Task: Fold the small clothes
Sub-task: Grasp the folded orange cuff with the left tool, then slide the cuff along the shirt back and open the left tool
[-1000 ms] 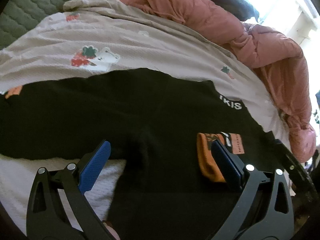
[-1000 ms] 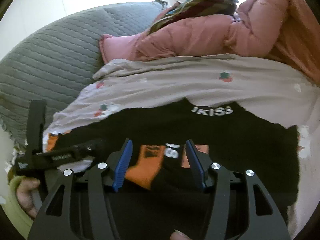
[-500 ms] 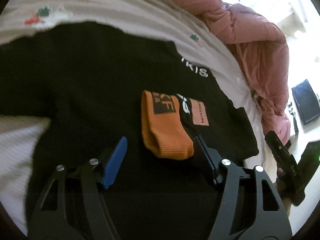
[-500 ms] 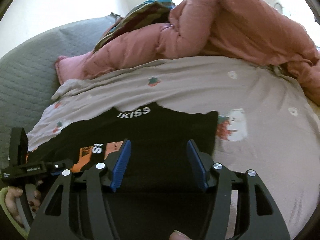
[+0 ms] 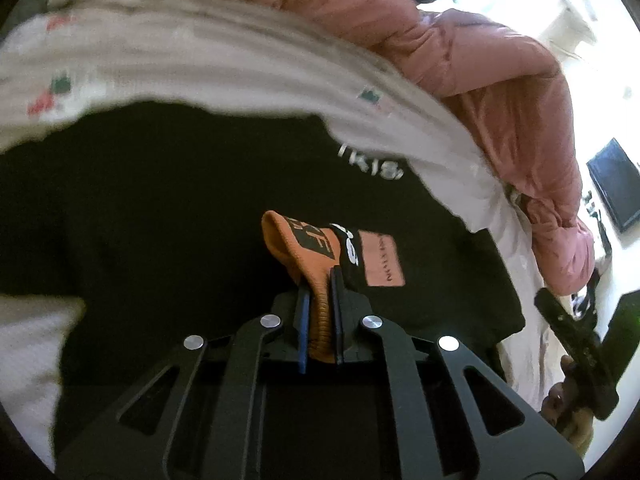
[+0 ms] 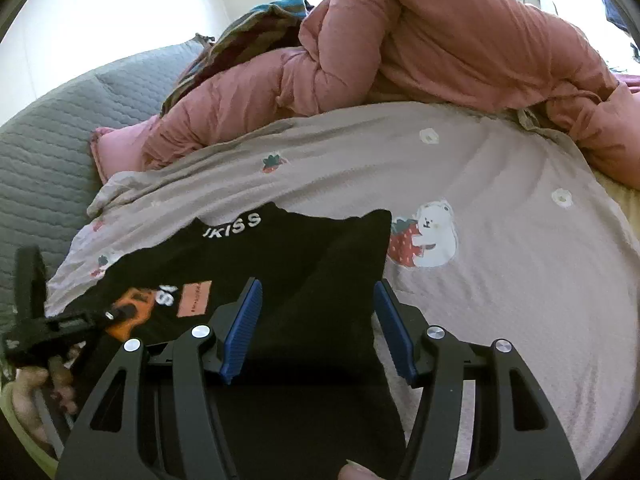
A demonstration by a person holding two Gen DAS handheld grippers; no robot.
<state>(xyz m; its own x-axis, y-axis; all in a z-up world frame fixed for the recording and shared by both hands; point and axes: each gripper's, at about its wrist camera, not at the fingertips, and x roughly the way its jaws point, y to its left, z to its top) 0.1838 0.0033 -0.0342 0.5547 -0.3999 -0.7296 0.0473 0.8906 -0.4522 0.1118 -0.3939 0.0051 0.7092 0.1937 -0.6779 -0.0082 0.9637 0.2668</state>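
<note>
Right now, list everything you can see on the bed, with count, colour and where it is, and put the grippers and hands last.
sock: one, orange and black with lettering, lying on the black garment, its ribbed cuff clamped
black garment: one, black with white lettering at its far edge, spread on the sheet
sheet: one, pale pinkish-grey with strawberry and bear prints, covering the bed
duvet: one, pink, bunched along the far side
striped cloth: one, teal and dark, behind the duvet
quilted cover: one, grey, far left
left gripper: black, blue pads, just closed on the sock
right gripper: black, blue pads, open above the black garment's right side
hand: one, on the left gripper's handle
</note>
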